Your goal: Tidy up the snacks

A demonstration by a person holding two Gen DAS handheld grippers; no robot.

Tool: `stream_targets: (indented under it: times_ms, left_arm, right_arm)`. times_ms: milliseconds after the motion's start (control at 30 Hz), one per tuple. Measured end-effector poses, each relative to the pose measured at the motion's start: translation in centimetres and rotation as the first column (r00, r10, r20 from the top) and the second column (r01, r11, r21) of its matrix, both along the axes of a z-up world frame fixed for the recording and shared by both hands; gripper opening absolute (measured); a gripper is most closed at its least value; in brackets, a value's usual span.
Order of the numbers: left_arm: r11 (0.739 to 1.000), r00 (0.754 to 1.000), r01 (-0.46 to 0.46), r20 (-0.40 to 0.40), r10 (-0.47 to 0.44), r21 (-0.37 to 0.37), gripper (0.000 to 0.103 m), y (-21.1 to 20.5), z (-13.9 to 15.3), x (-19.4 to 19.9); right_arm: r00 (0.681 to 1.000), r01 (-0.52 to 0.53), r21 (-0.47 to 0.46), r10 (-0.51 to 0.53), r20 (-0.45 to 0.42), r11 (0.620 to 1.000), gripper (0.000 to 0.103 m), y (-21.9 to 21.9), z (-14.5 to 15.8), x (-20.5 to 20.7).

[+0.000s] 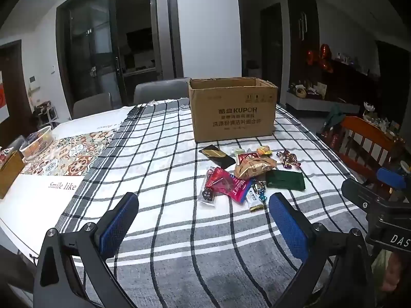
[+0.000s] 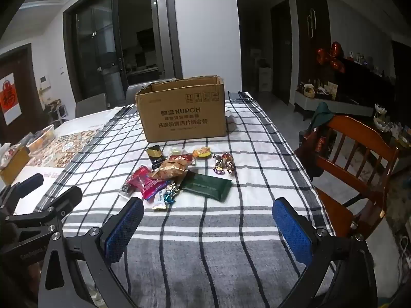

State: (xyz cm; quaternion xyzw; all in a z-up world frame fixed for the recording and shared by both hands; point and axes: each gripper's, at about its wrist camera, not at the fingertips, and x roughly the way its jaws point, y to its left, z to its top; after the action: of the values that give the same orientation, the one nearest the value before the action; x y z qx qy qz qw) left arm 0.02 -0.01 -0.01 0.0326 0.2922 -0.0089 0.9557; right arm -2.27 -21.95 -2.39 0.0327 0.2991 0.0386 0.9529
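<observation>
Both grippers, left (image 1: 203,220) and right (image 2: 208,224), hang wide open and empty; snacks (image 2: 179,177) piled before the box (image 2: 182,110), probably headed inside.

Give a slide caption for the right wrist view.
Open right gripper faces snack packets before a cardboard box.

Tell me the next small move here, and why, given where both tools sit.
Probably ease the right tool forward and down onto the dark green packet. Both tools are open and empty, short of the snack pile; the left tool hangs equally far back. The green packet lies flat at the pile's near right edge, largely uncovered, and the cardboard box behind stands open-topped.
</observation>
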Motion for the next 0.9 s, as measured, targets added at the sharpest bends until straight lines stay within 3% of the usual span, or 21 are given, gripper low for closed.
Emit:
stream_targets:
  times_ms: [900]
  left_arm:
    - [1.0,1.0,-0.008,0.012,0.008,0.0,0.103,0.26,0.09,-0.26]
  right_arm:
    - [1.0,-0.003,0.003,0.003,-0.002,1.0,0.102,-0.01,-0.11,0.03]
